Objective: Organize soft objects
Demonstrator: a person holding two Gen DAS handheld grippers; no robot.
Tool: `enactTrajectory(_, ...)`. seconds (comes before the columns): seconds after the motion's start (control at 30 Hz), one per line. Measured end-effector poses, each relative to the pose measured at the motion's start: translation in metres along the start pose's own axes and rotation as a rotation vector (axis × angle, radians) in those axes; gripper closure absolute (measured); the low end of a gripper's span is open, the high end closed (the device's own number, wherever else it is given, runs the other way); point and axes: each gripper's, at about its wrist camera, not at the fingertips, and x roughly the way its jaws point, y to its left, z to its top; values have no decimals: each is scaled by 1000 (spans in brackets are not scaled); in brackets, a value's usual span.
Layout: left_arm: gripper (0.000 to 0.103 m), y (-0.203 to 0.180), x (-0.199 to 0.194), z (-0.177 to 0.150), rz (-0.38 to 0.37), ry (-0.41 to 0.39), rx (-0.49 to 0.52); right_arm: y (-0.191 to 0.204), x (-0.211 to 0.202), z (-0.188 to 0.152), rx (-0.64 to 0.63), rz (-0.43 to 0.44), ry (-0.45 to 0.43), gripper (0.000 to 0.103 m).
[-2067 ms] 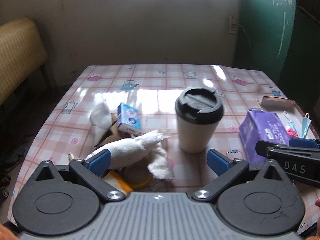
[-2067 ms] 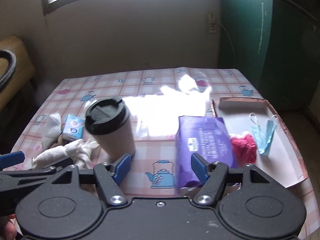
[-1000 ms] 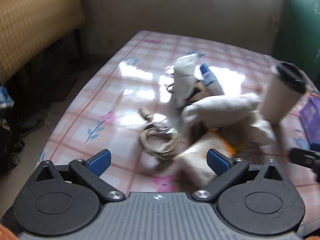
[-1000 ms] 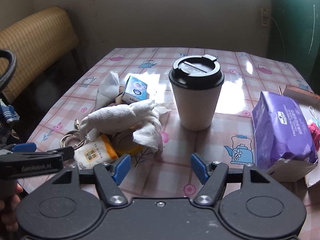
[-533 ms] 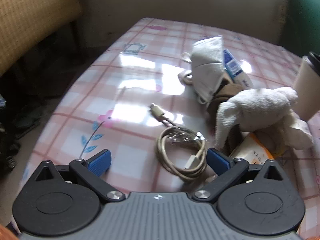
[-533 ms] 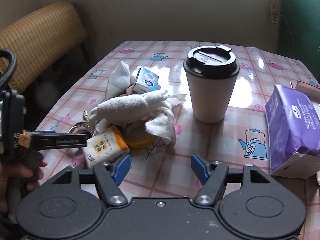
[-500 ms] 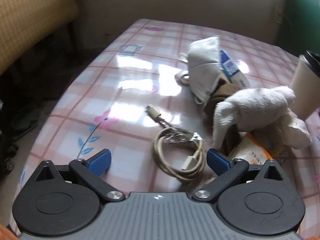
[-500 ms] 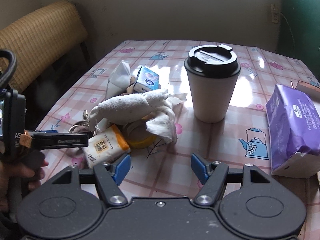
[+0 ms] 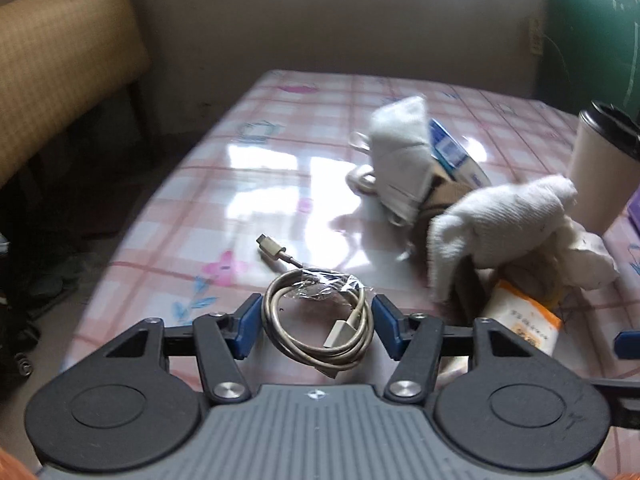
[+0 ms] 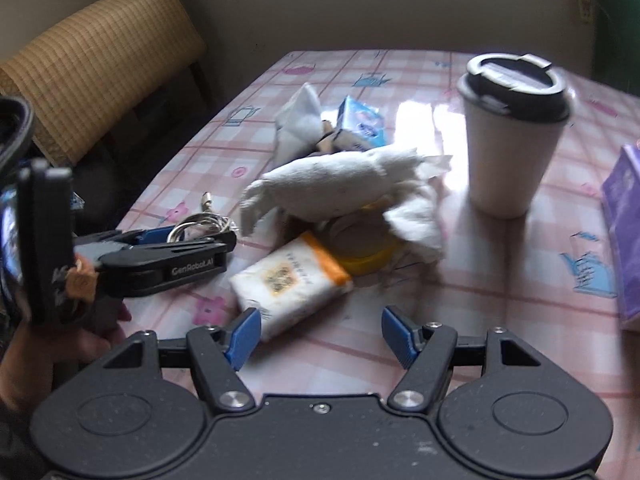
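Left wrist view showed your left gripper low over the counter, its jaws just having been closing, with the coiled cable between the blue pads; the pads sat just beside the coil on both sides, and you could not tell for certain that they pressed it. Beyond the cable lay the pile of soft things: a white sock draped over brown items, a white face mask behind it, a crumpled tissue on the right, and an orange-and-white tissue packet near the jaws. A lidded paper cup stood upright behind the pile. Right wrist view showed your right gripper with jaws spread and nothing between them, hovering just in front of that tissue packet, with the sock farther on and a purple pack at the right edge.
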Motion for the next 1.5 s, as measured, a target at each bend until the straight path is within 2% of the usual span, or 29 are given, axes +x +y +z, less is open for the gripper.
enactTrajectory(0.2,43,21,-20,0,15,-28,-61,22,30,15,124,-49,20,24)
enactTrajectory(0.33,43,21,-22,0,13,-31,-77,30,51,23,201,-148,10,22)
enactTrajectory(0.4,43,20,-23,-1,10,-29,-83,30,63,25,206,-168,37,19)
enactTrajectory(0.5,43,17,-19,0,0,-30,-85,29,61,19,113,-185,46,21)
enactTrajectory(0.63,43,13,-22,-1,-16,-34,-81,11,44,4,63,-128,27,39)
enactTrajectory(0.73,43,8,-23,-1,-32,-37,-84,1,33,-3,28,-105,20,43)
enactTrajectory(0.9,43,-3,-32,5,-60,-49,-82,-2,3,-8,-38,-93,-50,44)
enactTrajectory(1.0,43,-10,-40,12,-64,-66,-77,-3,-14,1,-47,-81,-92,44)
enactTrajectory(1.17,43,-22,-54,32,-54,-96,-62,-5,-35,28,-57,-86,-152,44)
enactTrajectory(1.5,43,-43,-62,81,-50,-117,-47,-13,-53,85,-54,-99,-196,44)
